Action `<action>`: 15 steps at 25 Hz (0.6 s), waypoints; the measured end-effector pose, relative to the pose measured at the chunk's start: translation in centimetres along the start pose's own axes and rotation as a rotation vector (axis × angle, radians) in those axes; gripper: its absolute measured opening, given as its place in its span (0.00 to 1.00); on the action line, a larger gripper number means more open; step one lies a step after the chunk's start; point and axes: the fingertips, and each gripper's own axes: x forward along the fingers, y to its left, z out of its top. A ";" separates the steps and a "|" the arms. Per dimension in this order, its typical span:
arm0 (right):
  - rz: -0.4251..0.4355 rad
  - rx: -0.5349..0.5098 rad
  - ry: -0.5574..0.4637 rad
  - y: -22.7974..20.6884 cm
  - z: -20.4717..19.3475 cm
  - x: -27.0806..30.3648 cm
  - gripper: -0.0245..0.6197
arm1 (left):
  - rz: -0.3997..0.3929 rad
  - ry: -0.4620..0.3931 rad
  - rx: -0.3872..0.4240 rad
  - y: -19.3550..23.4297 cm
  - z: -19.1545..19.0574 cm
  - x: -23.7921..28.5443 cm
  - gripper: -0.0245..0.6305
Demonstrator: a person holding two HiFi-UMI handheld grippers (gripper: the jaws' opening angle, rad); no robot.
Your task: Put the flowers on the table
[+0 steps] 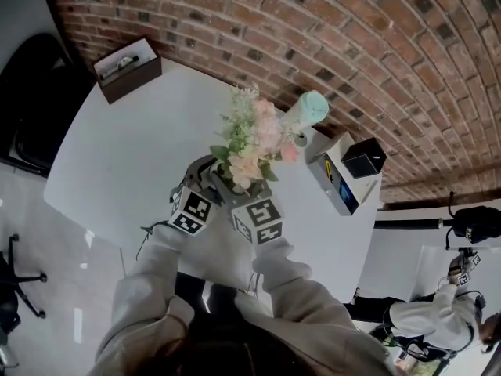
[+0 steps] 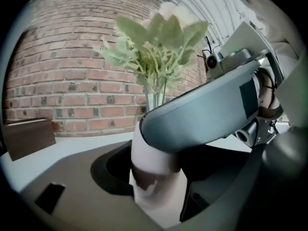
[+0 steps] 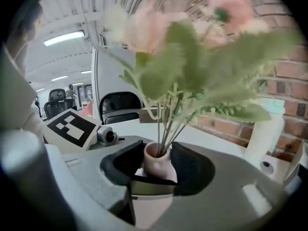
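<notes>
The left gripper (image 2: 159, 174) jaws, spread wide, clamp the vase (image 2: 155, 189) of flowers (image 1: 250, 135); the right gripper (image 3: 159, 170) jaws pinch its neck over the bench (image 1: 133, 155).

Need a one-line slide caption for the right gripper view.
Right gripper closed on the neck of a pink vase of pink flowers, brick wall behind.

Table (image 1: 109, 171), left half: bare, open from near edge to far-left corner, where a brown box (image 1: 127, 69) stands. Near edge, middle: vase (image 3: 156, 163) of flowers (image 1: 250, 135) blocks passage. Right edge: mint-green cylinder (image 1: 307, 110) and white box (image 1: 344, 182), close together (brick wall (image 1: 313, 22) just behind).
</notes>
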 end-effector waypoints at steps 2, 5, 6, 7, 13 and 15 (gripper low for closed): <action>-0.004 -0.013 0.002 0.0 0.0 0.0 0.32 | 0.009 0.004 -0.002 0.0 -0.1 0.0 0.46; -0.013 0.006 -0.006 -0.1 0.0 0.0 0.32 | 0.050 0.004 0.007 0.1 -0.1 0.0 0.46; -0.017 0.017 -0.012 -0.1 0.1 0.0 0.32 | 0.064 0.002 0.007 0.2 -0.1 -0.1 0.46; -0.020 0.025 -0.018 -0.2 0.1 0.0 0.32 | 0.075 0.001 0.000 0.3 -0.2 -0.2 0.46; -0.016 0.092 -0.062 -0.3 0.7 -0.4 0.33 | 0.107 0.001 -0.054 0.9 -0.1 -1.5 0.47; -0.014 0.109 -0.063 -0.3 0.7 -0.6 0.40 | 0.122 0.000 -0.072 1.0 -0.1 -2.4 0.51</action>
